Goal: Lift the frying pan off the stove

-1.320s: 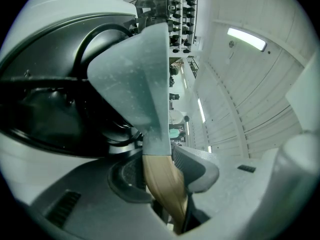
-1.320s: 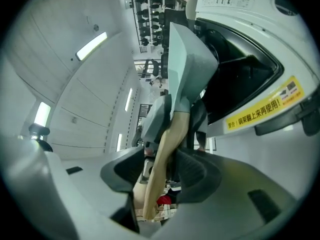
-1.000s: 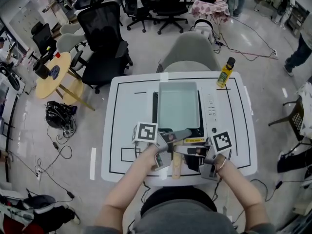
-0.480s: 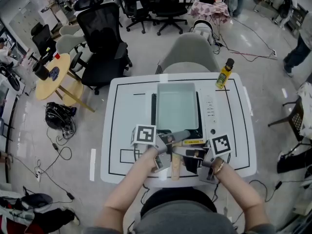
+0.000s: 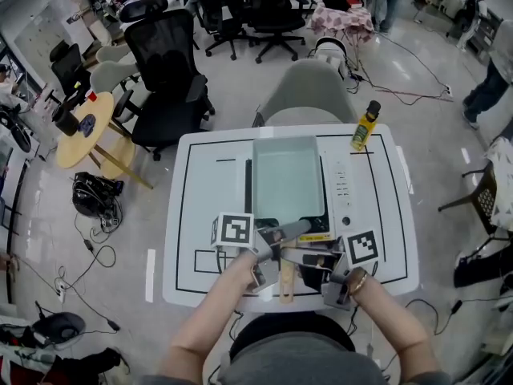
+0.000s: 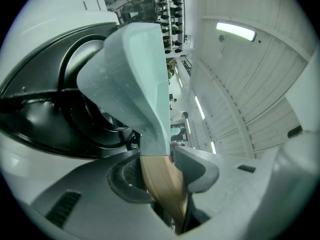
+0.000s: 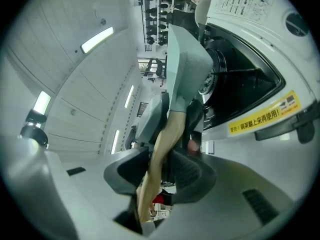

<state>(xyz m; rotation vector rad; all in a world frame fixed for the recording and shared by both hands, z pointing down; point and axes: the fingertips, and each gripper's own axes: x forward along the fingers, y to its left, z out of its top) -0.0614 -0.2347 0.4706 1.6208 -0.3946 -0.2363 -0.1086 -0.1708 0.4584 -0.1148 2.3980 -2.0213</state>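
A pale green rectangular frying pan [image 5: 287, 179] sits over a white portable stove [image 5: 343, 184] in the middle of the table. Its wooden handle [image 5: 286, 279] points toward me. My left gripper [image 5: 271, 253] and right gripper [image 5: 318, 265] are both shut on that handle from opposite sides. In the left gripper view the pan [image 6: 132, 79] shows its underside slightly apart from the black burner [image 6: 75, 119], and the pads clamp the handle [image 6: 162, 189]. The right gripper view shows the handle [image 7: 160, 149] pinched between the pads, with the pan [image 7: 182, 69] ahead and the stove [image 7: 250, 99] to its right.
The white table [image 5: 208, 207] has black lines marked on it. A yellow bottle with a black cap [image 5: 365, 124] stands at its back right. A grey chair [image 5: 309, 91] stands behind the table, black office chairs [image 5: 172, 70] farther back, and cables lie on the floor at left.
Both grippers keep their hold on the handle. The whole scene has slid slightly down and left in the head view; the pan's shift against the stove is too small to tell.
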